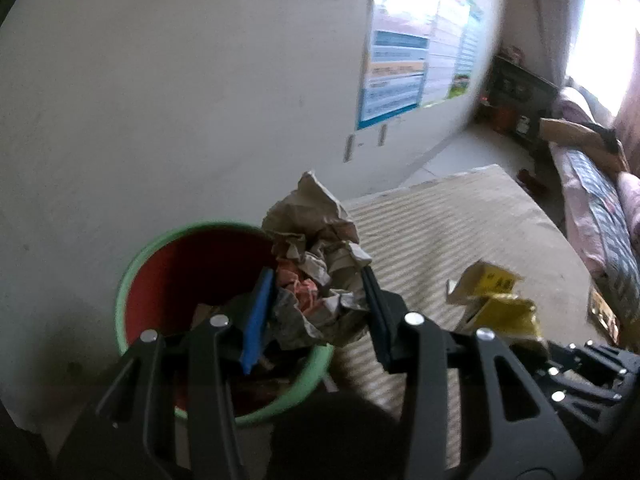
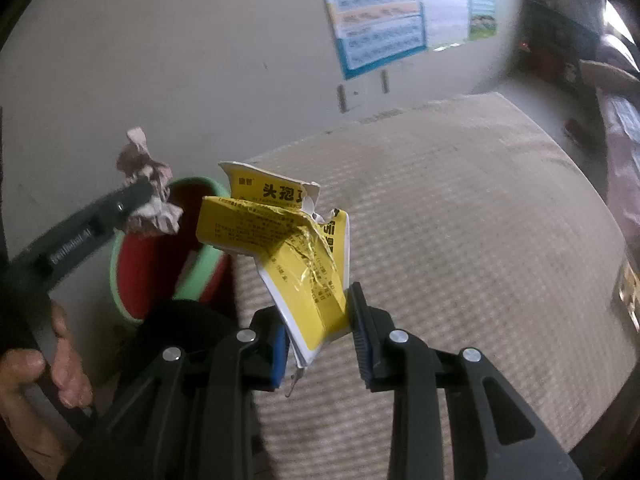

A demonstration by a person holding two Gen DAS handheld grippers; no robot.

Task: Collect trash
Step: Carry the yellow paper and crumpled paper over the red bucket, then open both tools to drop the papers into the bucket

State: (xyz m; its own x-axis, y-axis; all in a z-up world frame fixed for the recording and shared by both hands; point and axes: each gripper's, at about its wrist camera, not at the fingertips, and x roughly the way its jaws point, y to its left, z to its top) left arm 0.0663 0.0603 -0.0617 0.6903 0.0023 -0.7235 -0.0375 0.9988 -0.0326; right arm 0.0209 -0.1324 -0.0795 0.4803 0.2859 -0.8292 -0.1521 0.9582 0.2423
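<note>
L wrist view: left gripper (image 1: 316,304) clamped the crumpled grey-brown paper wad (image 1: 316,256) right over the green-rimmed red plastic bin (image 1: 132,280); R wrist view: right gripper (image 2: 320,340) pinched the torn yellow cardboard box (image 2: 296,248), bin (image 2: 132,280) off to its left w/ that hand farther from it.

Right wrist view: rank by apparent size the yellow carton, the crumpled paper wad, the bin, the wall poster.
1. Yellow carton, though it sits nearest the camera, so its lead is partly nearness.
2. Bin and wall poster: look alike, and the carton hides part of the bin; not ranked.
3. Crumpled paper wad, smallest.
</note>
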